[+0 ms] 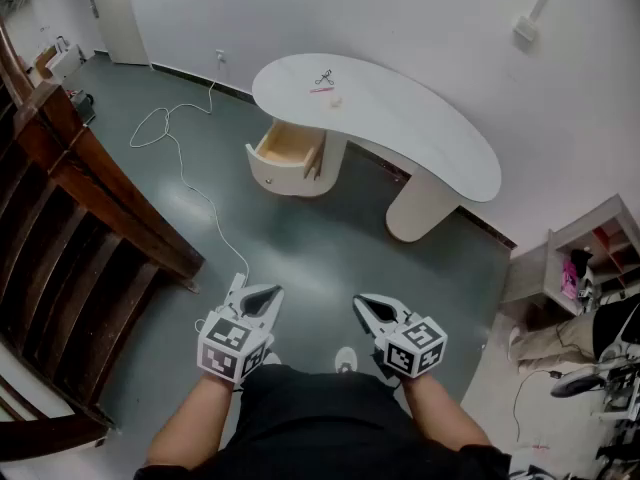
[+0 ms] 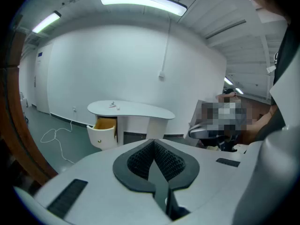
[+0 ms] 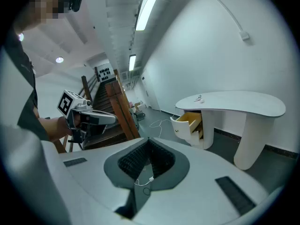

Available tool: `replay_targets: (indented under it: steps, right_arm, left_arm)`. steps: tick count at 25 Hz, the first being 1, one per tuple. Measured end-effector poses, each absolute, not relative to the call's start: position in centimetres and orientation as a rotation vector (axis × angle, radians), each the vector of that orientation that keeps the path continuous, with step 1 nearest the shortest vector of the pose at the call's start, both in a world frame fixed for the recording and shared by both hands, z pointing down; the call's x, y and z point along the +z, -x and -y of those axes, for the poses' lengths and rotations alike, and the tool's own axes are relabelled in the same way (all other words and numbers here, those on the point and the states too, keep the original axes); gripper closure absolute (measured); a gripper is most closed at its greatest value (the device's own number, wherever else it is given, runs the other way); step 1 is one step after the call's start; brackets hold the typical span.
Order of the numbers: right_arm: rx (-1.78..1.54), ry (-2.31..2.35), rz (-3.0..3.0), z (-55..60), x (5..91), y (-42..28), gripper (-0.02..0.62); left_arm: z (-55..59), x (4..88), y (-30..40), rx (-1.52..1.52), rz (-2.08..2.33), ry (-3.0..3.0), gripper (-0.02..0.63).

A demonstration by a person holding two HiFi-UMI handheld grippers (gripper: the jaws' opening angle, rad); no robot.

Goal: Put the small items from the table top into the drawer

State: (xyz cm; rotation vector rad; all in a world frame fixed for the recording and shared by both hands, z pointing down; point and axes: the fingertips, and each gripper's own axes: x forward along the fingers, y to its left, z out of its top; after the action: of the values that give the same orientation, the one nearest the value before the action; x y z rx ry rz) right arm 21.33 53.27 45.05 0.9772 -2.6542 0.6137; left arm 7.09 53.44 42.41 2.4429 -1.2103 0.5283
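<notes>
From the head view, we stand well back from the white kidney-shaped table (image 1: pixel 430 133), both arms low over the grey floor (image 1: pixel 300 248): the left gripper (image 1: pixel 262 299) and right gripper (image 1: pixel 371 309) are each closed on nothing. The small items (image 1: pixel 326 86), which look like a dark clip, a pink stick and a pale bit, lie together near the table's far end, and the drawer (image 1: pixel 290 148) below them is already pulled out, its wooden inside apparently bare. A white cable (image 1: pixel 180 163) trails across the floor beside a wooden staircase (image 1: pixel 90 188). In the left gripper view, the ribbed pads meet at the tips with nothing between them, and the table (image 2: pixel 140 110), items (image 2: pixel 113 105) and open drawer (image 2: pixel 104 125) are distant. The right gripper view shows its jaws pressed together and empty, with the table (image 3: pixel 243 103) and drawer (image 3: pixel 190 121) well apart. We judge that nothing has been moved yet; the approach, every pickup and every drop into the drawer remain.
</notes>
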Motion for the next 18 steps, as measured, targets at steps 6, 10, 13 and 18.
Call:
replay_targets:
  steps: [6, 10, 13, 18]
  right_arm:
    - [0.613, -0.974, 2.655, -53.1, 45.2, -21.1, 0.597]
    - [0.622, -0.999, 2.659, -52.7, 44.9, -20.8, 0.597]
    - [0.635, -1.007, 2.684, -52.6, 44.3, -20.3, 0.597]
    - [0.595, -0.979, 2.713, -52.9, 43.7, -18.6, 0.597]
  left_arm:
    - [-53.0, 42.3, -7.1, 0.519, 1.211, -2.448, 0.591]
    - [-52.7, 42.2, -6.9, 0.520, 1.201, -2.456, 0.589]
    - [-52.7, 42.0, -6.5, 0.520, 1.195, -2.461, 0.591]
    - [-52.2, 42.4, -5.5, 0.499, 1.181, -2.453, 0.590]
